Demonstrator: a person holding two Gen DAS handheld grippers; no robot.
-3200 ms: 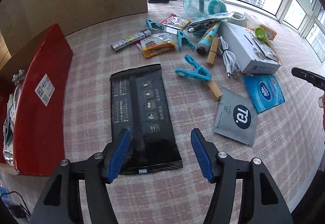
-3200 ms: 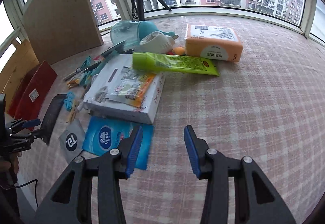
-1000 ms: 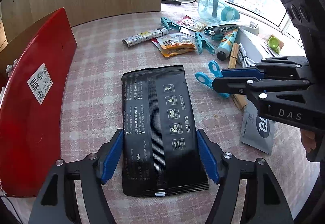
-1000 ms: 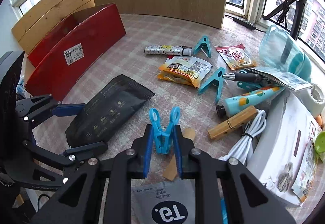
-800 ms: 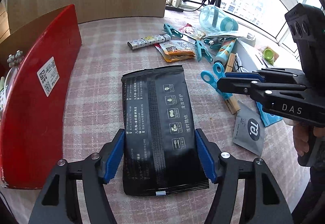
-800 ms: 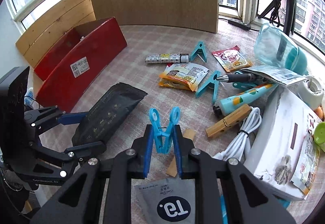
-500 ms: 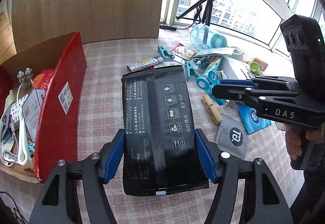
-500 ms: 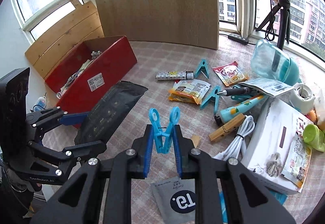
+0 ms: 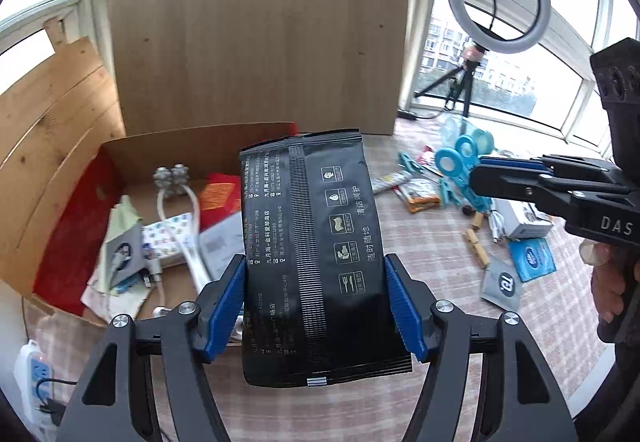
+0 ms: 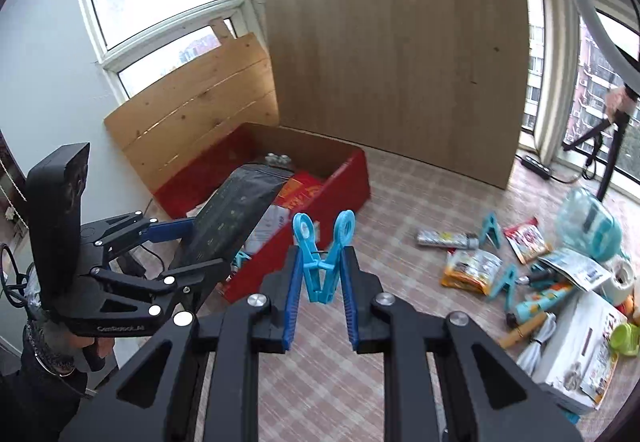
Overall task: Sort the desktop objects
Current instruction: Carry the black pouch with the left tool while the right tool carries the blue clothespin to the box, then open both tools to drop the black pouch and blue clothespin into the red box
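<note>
Red box [image 10: 344, 193] open-topped, its floor crowded with clutter [image 9: 168, 242].

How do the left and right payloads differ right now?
The black pack is flat, wide and dark; the blue clip is small, bright and two-pronged. The left tongs stand wide apart to span the pack; the right tongs sit close together on the clip. The pack's far end hangs over the red box; the clip is short of it. Both are held off the table.
</note>
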